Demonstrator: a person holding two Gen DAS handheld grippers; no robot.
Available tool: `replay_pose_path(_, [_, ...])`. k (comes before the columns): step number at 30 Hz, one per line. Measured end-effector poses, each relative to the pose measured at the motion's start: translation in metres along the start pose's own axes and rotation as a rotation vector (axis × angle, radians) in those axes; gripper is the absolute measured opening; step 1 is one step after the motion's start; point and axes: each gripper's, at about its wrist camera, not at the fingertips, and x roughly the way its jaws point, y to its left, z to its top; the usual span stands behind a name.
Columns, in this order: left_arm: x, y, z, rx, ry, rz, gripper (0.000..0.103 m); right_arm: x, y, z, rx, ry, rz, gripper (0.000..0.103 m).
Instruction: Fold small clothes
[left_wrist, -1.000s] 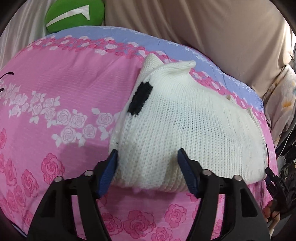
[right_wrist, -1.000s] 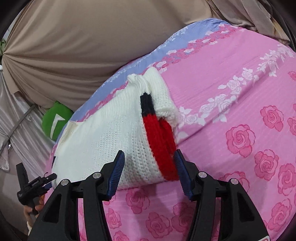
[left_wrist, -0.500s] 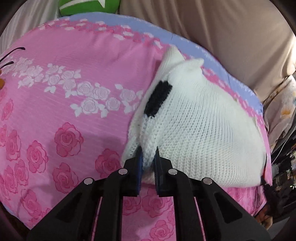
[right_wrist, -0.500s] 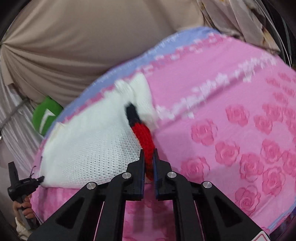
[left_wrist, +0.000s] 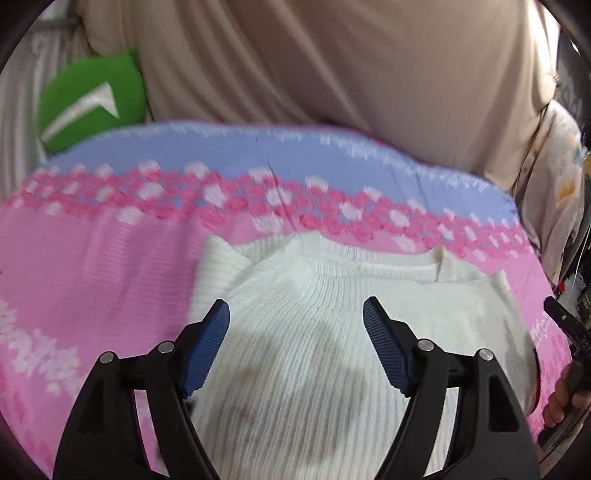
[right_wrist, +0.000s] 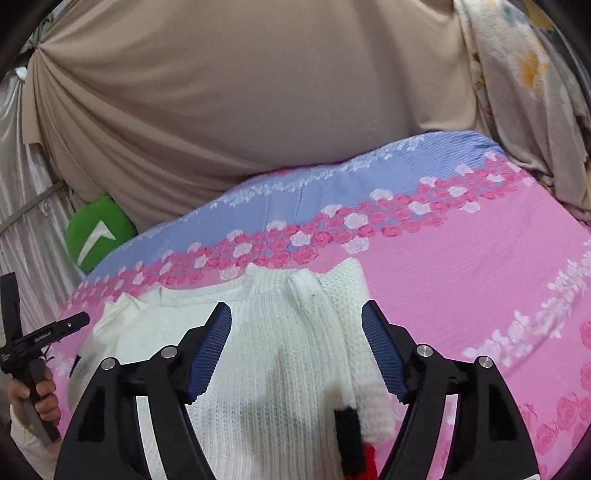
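Observation:
A small white knit sweater (left_wrist: 332, 332) lies folded on the pink rose bedsheet (left_wrist: 92, 280). It also shows in the right wrist view (right_wrist: 266, 369), with a black and red cuff (right_wrist: 351, 439) near its right side. My left gripper (left_wrist: 296, 317) is open, its blue pads over the sweater's left part. My right gripper (right_wrist: 296, 317) is open, over the sweater's right part. Neither holds anything.
A green cushion (left_wrist: 92, 99) lies at the bed's far left corner, seen also in the right wrist view (right_wrist: 98, 232). A beige curtain (right_wrist: 240, 110) hangs behind the bed. A floral cloth (right_wrist: 517, 74) hangs at the right. The sheet's blue band (left_wrist: 258, 155) marks the far edge.
Both grippers closed on the sweater's near edge, carried it forward over the rest, and have now opened. The sweater lies folded over toward the far side.

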Motion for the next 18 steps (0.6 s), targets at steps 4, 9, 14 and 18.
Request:
replay_pose_path(4, [0.043, 0.01, 0.005, -0.025, 0.079, 0.0, 0.054, 0.051, 0.006, -0.004, -0.03, 0.116, -0.038, 0.061])
replay_pose_path(9, [0.028, 0.023, 0.021, -0.073, -0.002, -0.007, 0.0, 0.017, 0.004, 0.013, 0.028, -0.065, 0.074, 0.008])
replay_pose_path(14, [0.019, 0.025, 0.043, -0.041, -0.092, 0.069, 0.0, 0.019, -0.009, 0.028, 0.046, -0.118, 0.012, 0.008])
replay_pose_path(18, [0.031, 0.03, 0.032, -0.055, -0.007, -0.019, 0.001, 0.064, -0.025, 0.01, 0.101, 0.063, -0.022, 0.008])
